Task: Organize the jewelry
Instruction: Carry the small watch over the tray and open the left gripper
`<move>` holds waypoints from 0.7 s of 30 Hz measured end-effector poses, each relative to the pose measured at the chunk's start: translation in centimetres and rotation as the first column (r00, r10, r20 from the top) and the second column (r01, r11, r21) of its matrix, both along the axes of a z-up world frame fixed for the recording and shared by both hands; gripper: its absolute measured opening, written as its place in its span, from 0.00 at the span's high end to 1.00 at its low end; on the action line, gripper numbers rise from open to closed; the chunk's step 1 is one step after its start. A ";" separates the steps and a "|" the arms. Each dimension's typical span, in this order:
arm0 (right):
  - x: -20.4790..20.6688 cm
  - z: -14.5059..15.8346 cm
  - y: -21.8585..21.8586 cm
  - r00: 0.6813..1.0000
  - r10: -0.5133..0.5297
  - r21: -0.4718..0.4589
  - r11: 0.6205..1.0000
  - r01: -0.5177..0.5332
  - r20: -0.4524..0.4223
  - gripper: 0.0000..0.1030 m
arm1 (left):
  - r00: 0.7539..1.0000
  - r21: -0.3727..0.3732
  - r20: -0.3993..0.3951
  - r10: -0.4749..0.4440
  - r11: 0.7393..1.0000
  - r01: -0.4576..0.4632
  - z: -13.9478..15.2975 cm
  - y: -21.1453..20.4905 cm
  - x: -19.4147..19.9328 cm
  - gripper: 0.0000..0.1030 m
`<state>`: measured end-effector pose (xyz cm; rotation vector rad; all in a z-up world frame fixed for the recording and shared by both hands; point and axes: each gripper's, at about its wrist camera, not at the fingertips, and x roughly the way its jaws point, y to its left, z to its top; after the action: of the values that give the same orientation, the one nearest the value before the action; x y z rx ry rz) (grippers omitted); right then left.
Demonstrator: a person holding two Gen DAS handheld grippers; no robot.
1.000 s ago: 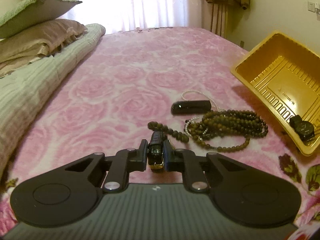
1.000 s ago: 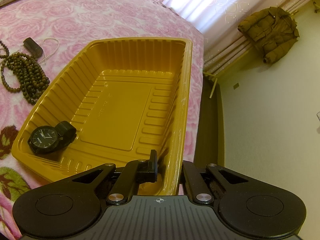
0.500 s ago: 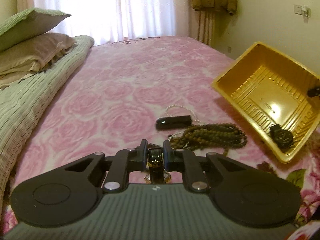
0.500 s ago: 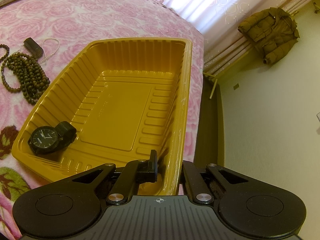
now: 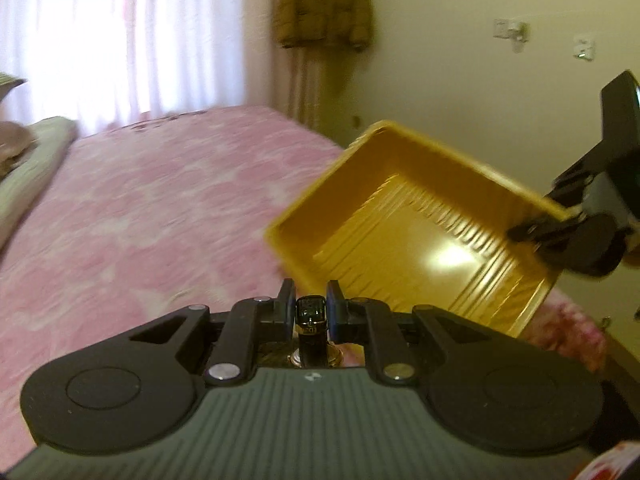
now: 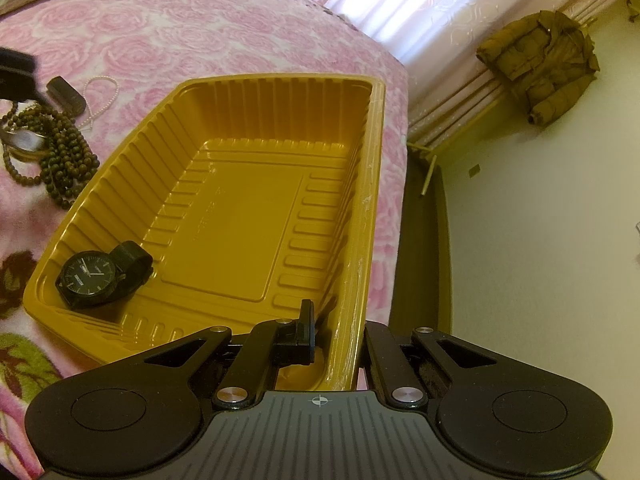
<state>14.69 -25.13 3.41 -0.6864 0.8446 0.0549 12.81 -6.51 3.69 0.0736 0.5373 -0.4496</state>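
Note:
In the left wrist view my left gripper (image 5: 311,312) is shut on the black strap of a gold-cased watch (image 5: 310,314), held in the air near the front left corner of the yellow tray (image 5: 400,240). Its case (image 6: 24,142) hangs over the brown bead necklaces (image 6: 60,160) in the right wrist view. My right gripper (image 6: 340,336) is shut on the tray's near rim (image 6: 360,280) and also shows as the right gripper (image 5: 560,232) in the left wrist view. A black watch (image 6: 90,278) lies in the tray's near left corner.
A small dark case (image 6: 66,94) and a pearl string (image 6: 102,96) lie on the pink rose blanket (image 6: 200,32) left of the tray. The bed's edge and floor (image 6: 420,240) run right of the tray. A brown coat (image 6: 540,68) hangs by the curtains.
My left gripper has risen off the blanket with the watch and swung right towards the tray. The beads have dropped out of its view. The right gripper and tray have not moved.

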 end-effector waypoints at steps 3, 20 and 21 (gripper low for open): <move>0.0 0.0 -0.1 1.000 -0.001 0.001 1.000 0.001 -0.001 0.94 | 0.999 -0.025 -0.002 -0.053 0.998 0.053 0.2 -2.2 1.1 0.86; 0.0 0.1 0.1 1.000 -0.003 0.006 1.000 0.003 -0.002 0.95 | 0.995 -0.027 -0.035 -0.096 0.995 0.095 -3.0 -6.6 3.5 0.69; 0.0 0.1 0.1 1.000 -0.004 0.007 1.000 0.004 -0.002 0.94 | 0.996 -0.027 -0.029 -0.083 0.996 0.082 -2.8 -6.1 3.4 0.68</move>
<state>14.65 -25.00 3.54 -0.6781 0.8476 0.0545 16.19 -12.57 0.89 0.0649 0.5597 -0.5386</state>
